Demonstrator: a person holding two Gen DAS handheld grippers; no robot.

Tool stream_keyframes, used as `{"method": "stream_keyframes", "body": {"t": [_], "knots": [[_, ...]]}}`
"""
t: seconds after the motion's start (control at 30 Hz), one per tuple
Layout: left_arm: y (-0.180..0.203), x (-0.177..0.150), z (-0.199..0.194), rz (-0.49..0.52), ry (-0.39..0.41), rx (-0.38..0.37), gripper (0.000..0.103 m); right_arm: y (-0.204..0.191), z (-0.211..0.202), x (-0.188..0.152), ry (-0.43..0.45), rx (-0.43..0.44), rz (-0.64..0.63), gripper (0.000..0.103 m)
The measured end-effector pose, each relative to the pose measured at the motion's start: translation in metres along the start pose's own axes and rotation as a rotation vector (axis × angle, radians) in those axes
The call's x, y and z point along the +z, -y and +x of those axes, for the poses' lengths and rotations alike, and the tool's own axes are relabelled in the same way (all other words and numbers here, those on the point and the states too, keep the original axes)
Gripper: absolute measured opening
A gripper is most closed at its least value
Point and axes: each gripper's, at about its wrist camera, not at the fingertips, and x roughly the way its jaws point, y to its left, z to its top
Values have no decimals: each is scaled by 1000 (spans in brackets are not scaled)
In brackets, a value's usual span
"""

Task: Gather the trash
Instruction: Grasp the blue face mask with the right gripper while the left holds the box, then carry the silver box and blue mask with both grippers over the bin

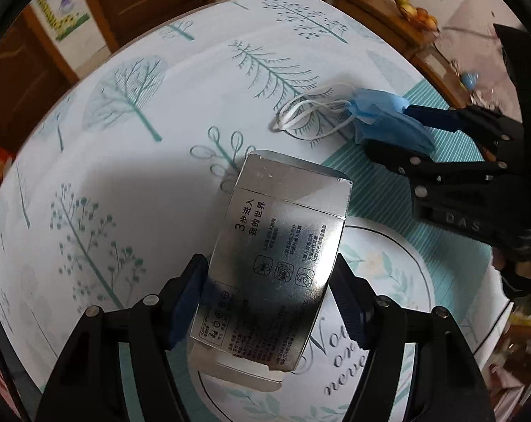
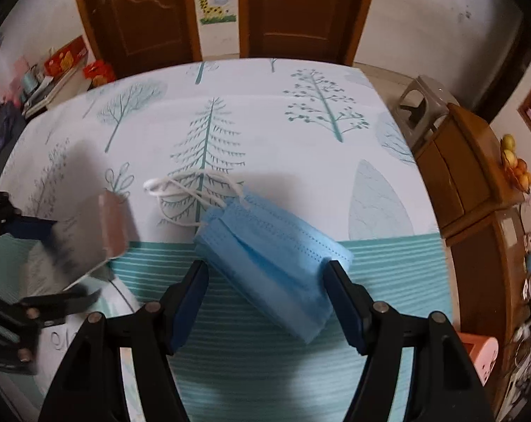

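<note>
Table (image 2: 370,133) with a tree-print cloth fills both views. Your left gripper (image 1: 269,299) has the silver box (image 1: 276,246) between its fingers: the left pad touches the box's edge, the right pad sits at the other edge, but whether it presses I cannot tell (looks like a light grip at best). The box tilts up off the cloth, printed face toward the camera. Your right gripper (image 2: 265,299) straddles the blue face mask (image 2: 272,263), jaws standing about as wide as the mask; the right finger touches the mask's end, the left finger sits just beside its lower corner, not clearly pressing. The mask lies folded on the cloth at the striped teal band, its white ear loops (image 2: 191,190) trailing onto the tree print. The box sits just left of the mask, apart from it.
</note>
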Motion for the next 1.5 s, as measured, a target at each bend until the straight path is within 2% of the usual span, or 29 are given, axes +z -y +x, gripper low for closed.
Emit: {"method": "stream_keyframes", "body": {"t": [0.03,0.1,0.2,0.3,0.5,0.73,0.93,1.17,1.33,1.5], "knots": [[-1,-1,-1,-12,4,-4,68,1,0,1,5,-1,6,60],[-3,-5,-6,-36,13,-7,68,4,-2,2,14,-15,20,24],[-2,-16,-16,-68,34,-13,68,11,-8,-1,10,40,84,9],[9,-28,-32,-104,58,-20,68,13,-19,-13,24,62,124,7],[27,-63,-60,-171,115,-32,67,13,-62,-61,66,166,245,6],[83,-129,-93,-234,159,-46,67,6,-130,-145,109,309,329,6],[141,-200,-114,-293,168,-52,67,1,-182,-215,121,391,302,6],[204,-278,-129,-367,175,-52,67,13,-225,-292,99,444,268,6],[239,-323,-133,-393,184,-18,67,15,-242,-343,73,475,211,6],[264,-362,-128,-421,151,-7,67,17,-243,-384,23,500,193,6]]}}
